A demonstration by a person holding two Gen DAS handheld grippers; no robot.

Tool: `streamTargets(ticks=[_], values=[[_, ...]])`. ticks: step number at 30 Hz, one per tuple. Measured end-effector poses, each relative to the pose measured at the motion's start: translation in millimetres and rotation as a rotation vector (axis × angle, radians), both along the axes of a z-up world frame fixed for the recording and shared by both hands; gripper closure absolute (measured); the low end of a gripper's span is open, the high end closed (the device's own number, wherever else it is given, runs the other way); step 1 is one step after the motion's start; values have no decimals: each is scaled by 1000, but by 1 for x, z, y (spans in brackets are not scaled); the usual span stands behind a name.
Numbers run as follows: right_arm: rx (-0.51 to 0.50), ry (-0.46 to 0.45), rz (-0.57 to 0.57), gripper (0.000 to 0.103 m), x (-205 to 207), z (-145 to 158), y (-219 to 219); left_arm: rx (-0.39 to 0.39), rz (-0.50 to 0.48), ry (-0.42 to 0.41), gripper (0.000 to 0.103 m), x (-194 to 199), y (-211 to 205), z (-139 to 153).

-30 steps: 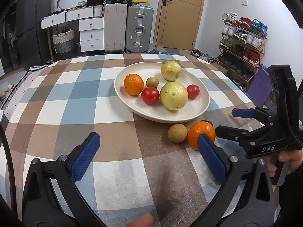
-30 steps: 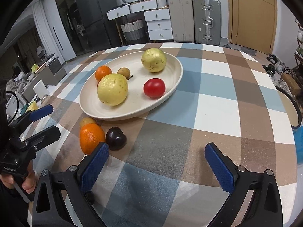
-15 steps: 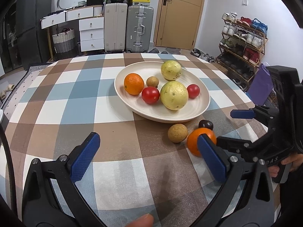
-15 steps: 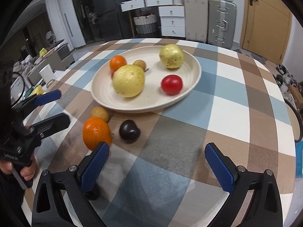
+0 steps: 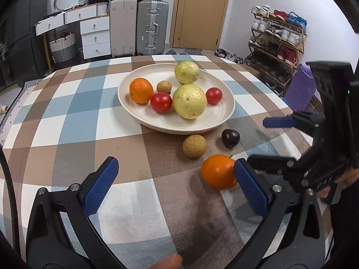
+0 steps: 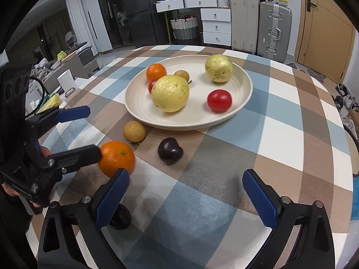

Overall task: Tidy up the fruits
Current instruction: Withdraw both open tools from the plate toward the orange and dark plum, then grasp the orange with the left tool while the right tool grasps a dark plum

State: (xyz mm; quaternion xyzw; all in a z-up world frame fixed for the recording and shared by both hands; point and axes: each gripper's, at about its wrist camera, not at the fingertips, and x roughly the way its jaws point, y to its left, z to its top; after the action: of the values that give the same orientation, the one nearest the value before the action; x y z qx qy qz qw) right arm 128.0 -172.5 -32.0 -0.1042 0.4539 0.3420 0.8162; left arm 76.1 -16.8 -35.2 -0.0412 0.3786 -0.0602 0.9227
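Both tools released: left tool (image 5: 177, 185), right tool (image 6: 186, 192). Loose orange (image 6: 116, 158), plum (image 6: 170, 150), brown fruit (image 6: 134, 131) on tabletop (image 6: 291, 121) beside plate (image 6: 244, 89).

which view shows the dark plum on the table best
The right wrist view: the dark plum lies near the centre, whole and unobstructed, with its cleft visible. The left wrist view shows it whole too, but smaller, off to the right below the plate.

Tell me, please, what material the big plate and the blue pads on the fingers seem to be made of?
The plate looks like matte cream ceramic or melamine: faint concentric ridges, no strong glare; which one is unclear. The blue pads on the fingers look like textured rubber or soft plastic, judging by their fine cross-hatched, non-shiny surface.
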Motion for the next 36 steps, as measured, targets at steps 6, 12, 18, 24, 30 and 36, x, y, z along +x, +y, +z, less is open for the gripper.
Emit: streamTargets(ticks=[6,12,18,24,30,36], values=[[5,-4,-77,0,11,1,-9,6,-48,21,1,-1,-9,-3],[-27,-16,-27,9,6,-3,7,16,-89,53,1,-1,-16,-7],[-83,-43,5,31,3,-10,24,-2,-127,95,23,3,-19,-14],[-79,-58,16,43,2,-11,28,-18,-168,114,40,3,-21,-18],[-79,-73,33,54,1,-11,32,-47,-195,108,61,2,-21,-17],[-75,-74,56,58,-2,-10,35,-53,-213,101,65,-1,-23,-15]])
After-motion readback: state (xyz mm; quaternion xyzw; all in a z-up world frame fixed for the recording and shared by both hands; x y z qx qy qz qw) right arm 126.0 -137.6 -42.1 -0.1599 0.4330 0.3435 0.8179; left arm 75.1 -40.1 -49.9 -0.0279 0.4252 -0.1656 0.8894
